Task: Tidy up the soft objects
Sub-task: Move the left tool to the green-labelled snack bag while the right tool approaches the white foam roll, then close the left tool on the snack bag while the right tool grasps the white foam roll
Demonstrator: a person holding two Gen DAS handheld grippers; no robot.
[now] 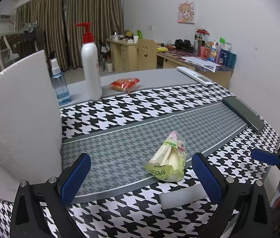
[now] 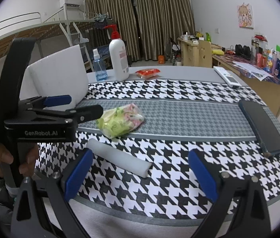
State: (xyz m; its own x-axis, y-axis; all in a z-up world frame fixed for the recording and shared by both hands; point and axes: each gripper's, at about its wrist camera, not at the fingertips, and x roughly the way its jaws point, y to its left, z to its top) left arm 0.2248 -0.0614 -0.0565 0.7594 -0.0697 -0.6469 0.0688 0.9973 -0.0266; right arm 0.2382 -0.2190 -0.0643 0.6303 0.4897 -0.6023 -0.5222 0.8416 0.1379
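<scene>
A soft green and pink tissue pack (image 1: pixel 168 158) lies on the houndstooth table cloth, just ahead of my open, empty left gripper (image 1: pixel 141 175). It also shows in the right wrist view (image 2: pixel 121 120). A white foam strip (image 2: pixel 119 157) lies in front of my open, empty right gripper (image 2: pixel 140 171); it also shows in the left wrist view (image 1: pixel 182 198). A red snack packet (image 1: pixel 125 84) lies at the far side, also in the right wrist view (image 2: pixel 148 73). A big white foam block (image 1: pixel 19 119) stands at the left. The left gripper (image 2: pixel 76 109) shows in the right wrist view.
A white pump bottle (image 1: pixel 90 67) and a blue spray bottle (image 1: pixel 59 85) stand at the back. A dark phone (image 2: pixel 262 127) lies at the right edge, a white remote (image 2: pixel 227 77) behind it. Desks and a bunk bed stand beyond the table.
</scene>
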